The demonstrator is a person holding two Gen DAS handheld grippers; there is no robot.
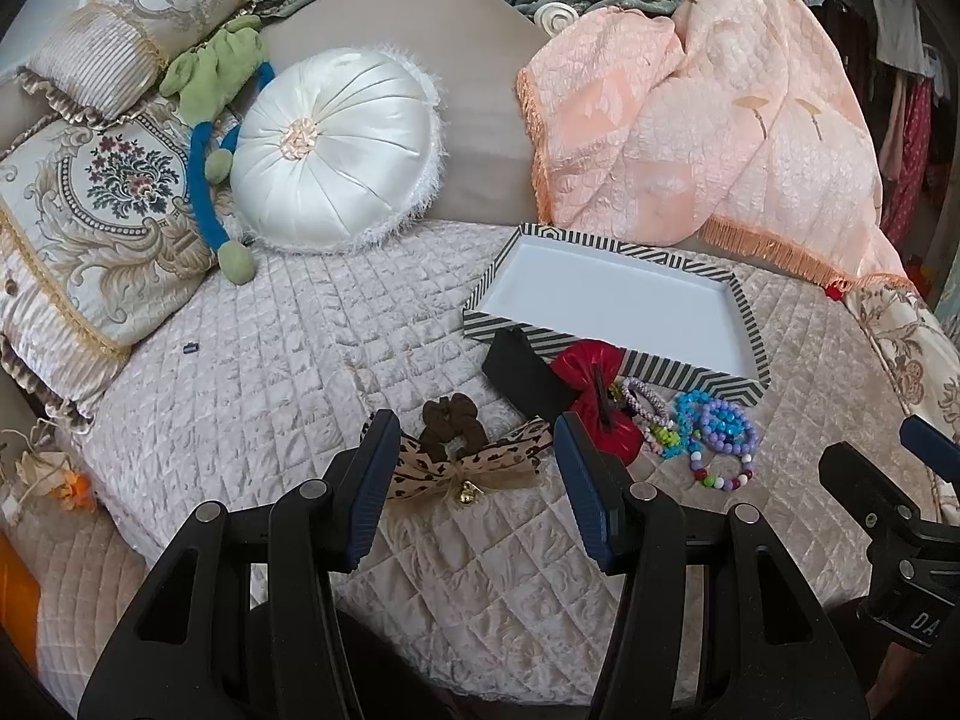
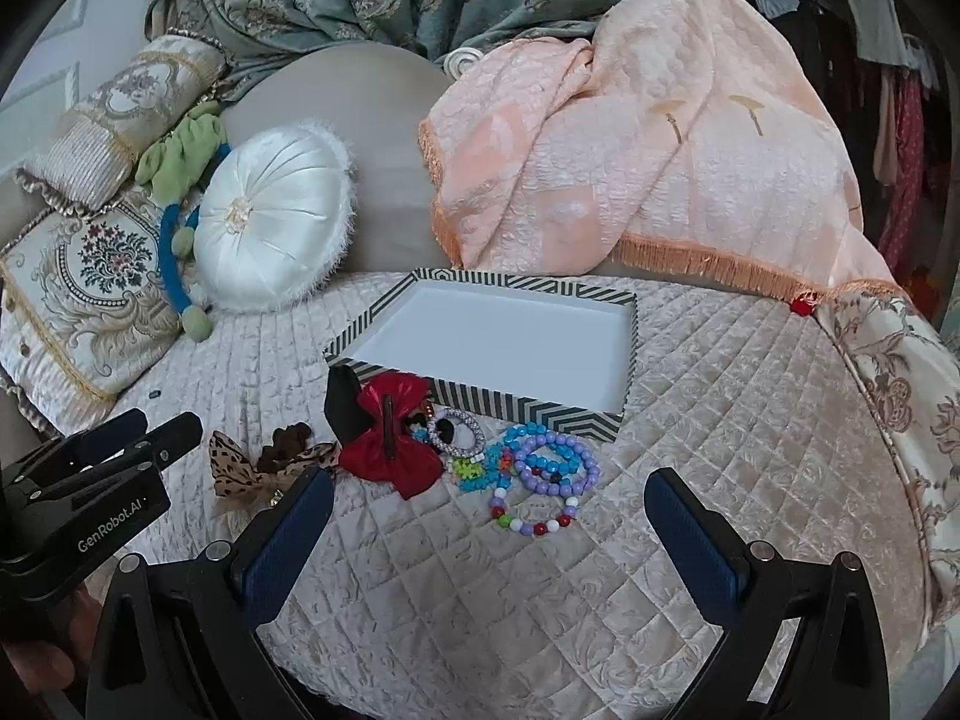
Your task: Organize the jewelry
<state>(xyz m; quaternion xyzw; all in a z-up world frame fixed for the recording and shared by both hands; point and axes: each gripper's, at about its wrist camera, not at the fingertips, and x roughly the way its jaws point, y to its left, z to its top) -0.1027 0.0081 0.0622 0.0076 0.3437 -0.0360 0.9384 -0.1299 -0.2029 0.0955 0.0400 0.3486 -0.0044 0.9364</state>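
Your one container is the striped tray [image 2: 591, 417], sitting on the quilted bedspread [image 2: 540, 600] with its white floor bare; nothing lies inside it. All the jewelry and hair pieces are bunched on the bedspread just in front of the tray's near wall.

Count them: one red bow clip [image 2: 393, 441] touching the tray's near corner, with one black bow [image 2: 345, 405] tucked behind it; one leopard-print bow [image 1: 474, 468] carrying a small gold bell, with one brown scrunchie [image 1: 453, 414] lying against it. Beside the red bow, the beaded bracelets form a heap: a purple-and-white one [image 2: 459, 435], a blue one [image 2: 510, 450], a lilac one [image 2: 558, 459] and a multicolored one [image 2: 531, 519] nearest you. They overlap, so you cannot get an exact bracelet count.

Your left gripper [image 1: 477, 480] is spread wide, grasping nothing, its fingers framing the leopard-print bow. Your right gripper [image 2: 489, 534] is also released and empty, hovering near the bracelets.
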